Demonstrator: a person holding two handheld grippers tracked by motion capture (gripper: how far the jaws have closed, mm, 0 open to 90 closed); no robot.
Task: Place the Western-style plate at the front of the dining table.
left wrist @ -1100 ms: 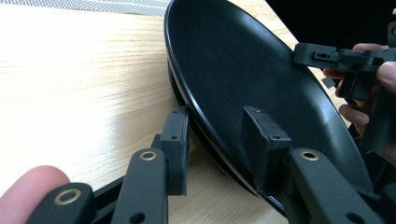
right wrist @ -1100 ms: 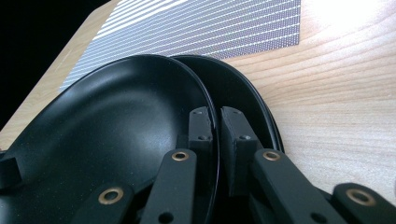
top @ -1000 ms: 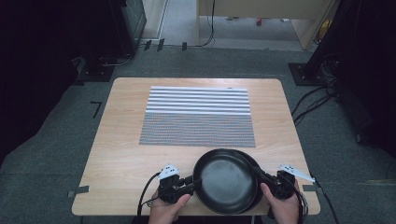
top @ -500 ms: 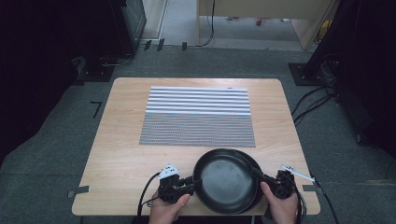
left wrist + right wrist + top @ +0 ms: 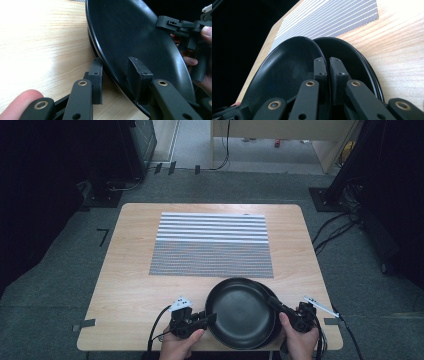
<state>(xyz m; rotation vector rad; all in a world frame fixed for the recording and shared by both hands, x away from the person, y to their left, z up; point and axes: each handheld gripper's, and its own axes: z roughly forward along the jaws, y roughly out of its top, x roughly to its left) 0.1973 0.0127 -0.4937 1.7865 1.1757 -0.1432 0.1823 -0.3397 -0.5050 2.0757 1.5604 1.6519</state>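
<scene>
High view: two black plates, stacked and slightly offset, sit at the near edge of the wooden table (image 5: 125, 285), just below the striped placemat (image 5: 212, 245). The top plate (image 5: 241, 312) lies a bit left of the lower plate (image 5: 274, 320), whose rim peeks out at right. The left gripper (image 5: 209, 319), held in the person's left hand (image 5: 177, 345), meets the top plate's left rim; the right gripper (image 5: 274, 304), in the right hand (image 5: 300, 342), reaches onto the stack's right rim. Cables trail off the table's near edge.

Left gripper view: the top plate (image 5: 130, 37) is tilted up off the table (image 5: 37, 42), w/ the lower plate's edge (image 5: 93, 48) showing beneath it. One jaw sits outside the rim, the other inside on the plate's face — jaws have just been closing, rim between them, pads look pressed on the top plate. A fingertip shows at lower left. Across the plate, the right gripper (image 5: 172, 24) and the right hand (image 5: 200, 62) hold the far rim.

Right gripper view: jaws stand narrow, nearly together, pinching the top plate's rim where the top plate (image 5: 287, 72) overlaps the lower plate (image 5: 348, 57). One pad is inside the top plate, the other over the lower plate's face — clamped on the top plate's edge. The placemat (image 5: 329, 20) lies beyond, w/ bare table (image 5: 402, 57) at right.
</scene>
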